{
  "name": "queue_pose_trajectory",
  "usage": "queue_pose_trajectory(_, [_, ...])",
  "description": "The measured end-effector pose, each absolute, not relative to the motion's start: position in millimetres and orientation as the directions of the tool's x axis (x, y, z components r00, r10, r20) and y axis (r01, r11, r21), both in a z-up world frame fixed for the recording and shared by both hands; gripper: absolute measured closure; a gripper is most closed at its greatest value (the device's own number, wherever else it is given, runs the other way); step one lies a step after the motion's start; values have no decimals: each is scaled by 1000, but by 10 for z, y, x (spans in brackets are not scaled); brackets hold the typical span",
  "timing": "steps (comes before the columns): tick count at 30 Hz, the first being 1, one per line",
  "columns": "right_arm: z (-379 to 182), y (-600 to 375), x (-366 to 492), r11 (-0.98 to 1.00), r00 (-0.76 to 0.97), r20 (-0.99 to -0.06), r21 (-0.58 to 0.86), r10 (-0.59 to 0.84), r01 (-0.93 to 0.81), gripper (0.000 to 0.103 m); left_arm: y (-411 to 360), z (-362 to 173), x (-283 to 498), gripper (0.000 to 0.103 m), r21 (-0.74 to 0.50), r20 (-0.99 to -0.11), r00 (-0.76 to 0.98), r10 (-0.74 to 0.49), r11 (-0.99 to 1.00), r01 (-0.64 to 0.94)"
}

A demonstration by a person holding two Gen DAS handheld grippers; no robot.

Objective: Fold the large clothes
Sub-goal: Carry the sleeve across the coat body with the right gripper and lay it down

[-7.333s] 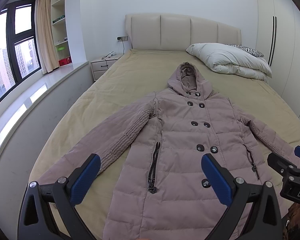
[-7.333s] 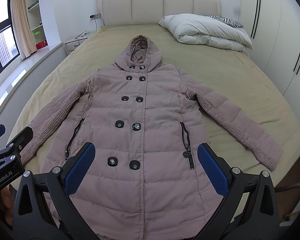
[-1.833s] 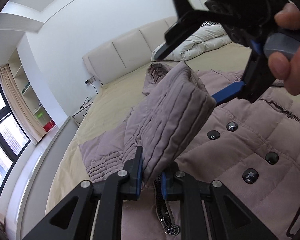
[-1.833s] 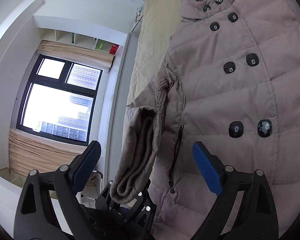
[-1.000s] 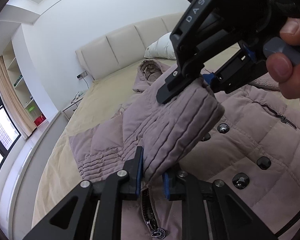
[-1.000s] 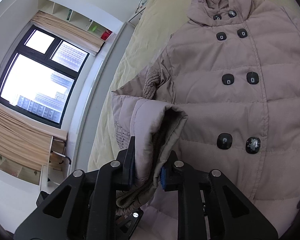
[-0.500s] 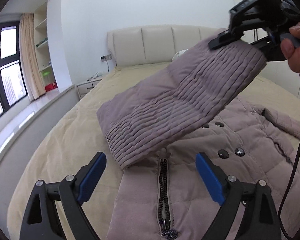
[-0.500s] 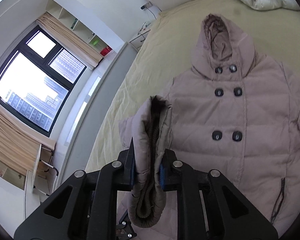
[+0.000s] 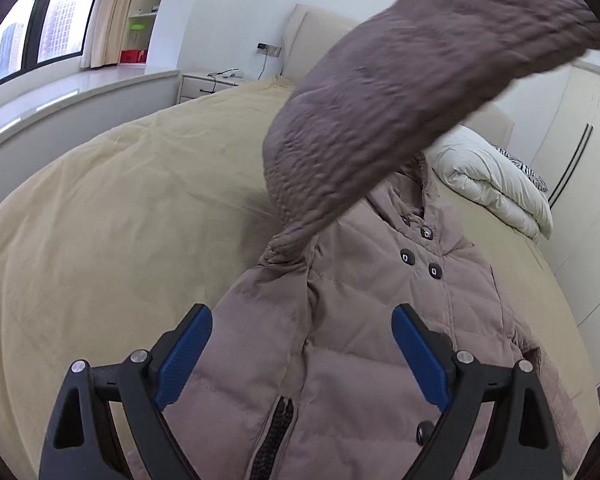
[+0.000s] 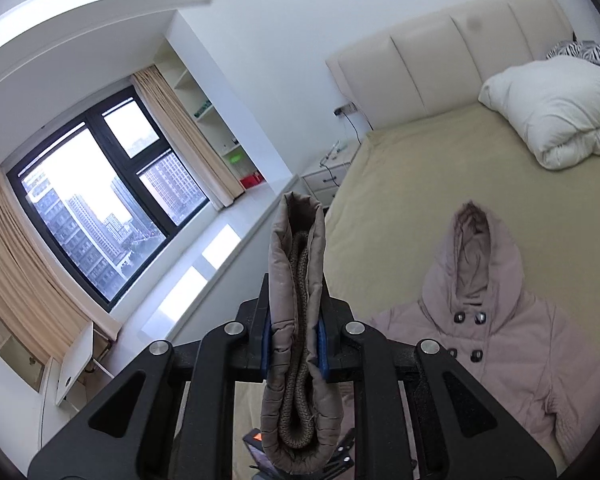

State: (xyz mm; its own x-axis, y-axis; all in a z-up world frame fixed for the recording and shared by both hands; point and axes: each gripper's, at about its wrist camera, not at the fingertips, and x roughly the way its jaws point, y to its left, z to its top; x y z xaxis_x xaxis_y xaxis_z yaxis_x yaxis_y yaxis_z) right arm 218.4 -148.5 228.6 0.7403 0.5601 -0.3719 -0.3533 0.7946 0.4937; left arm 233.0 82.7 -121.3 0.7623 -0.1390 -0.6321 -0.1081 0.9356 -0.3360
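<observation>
A mauve hooded puffer coat [image 9: 380, 340] with dark buttons lies face up on the beige bed [image 9: 120, 208]; it also shows in the right wrist view [image 10: 500, 344]. My right gripper [image 10: 294, 342] is shut on the coat's sleeve cuff [image 10: 296, 320] and holds it high above the bed. In the left wrist view that lifted sleeve [image 9: 400, 92] stretches up from the shoulder to the upper right. My left gripper [image 9: 300, 352] is open and empty, low over the coat's side near the pocket zipper [image 9: 276, 436].
A white folded duvet [image 9: 496, 184] and a zebra pillow lie at the bed's head by the padded headboard [image 10: 440, 56]. A nightstand [image 10: 328, 176], window ledge [image 9: 72, 92] and window [image 10: 100, 200] are on the left. Wardrobe doors [image 9: 580, 152] stand on the right.
My right gripper has raised the sleeve cuff higher and the sleeve now hangs stretched from the shoulder. My left gripper, open since half a second ago, has moved forward over the coat's side.
</observation>
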Motion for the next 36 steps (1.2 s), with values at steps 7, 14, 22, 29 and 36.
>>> queue_pose_trajectory(7, [2688,-1551,2151,785,756,-327,493,567,-376,87,722,-1261,2874,10,-324,-644,761,-79,929,-177])
queue_pose_trajectory(14, [2503,-1816,2114,782,766,-327,521,554,-342,87,1026,-1343,3202,10,-348,-643,765,-51,909,-232])
queue_pose_trajectory(22, [1483,-2593,2303,763,780,-388,623,491,-170,87,1322,-1636,3318,49,-334,-696,713,-81,916,-223])
queue_pose_trajectory(29, [-294,-3371,2639,708,737,-551,692,392,140,87,1366,-1776,3320,50,-249,-731,682,-18,938,-241])
queue_pose_trajectory(36, [-1830,-3655,2773,675,638,-694,648,334,352,87,1292,-1804,3286,49,-184,-760,650,2,958,-219])
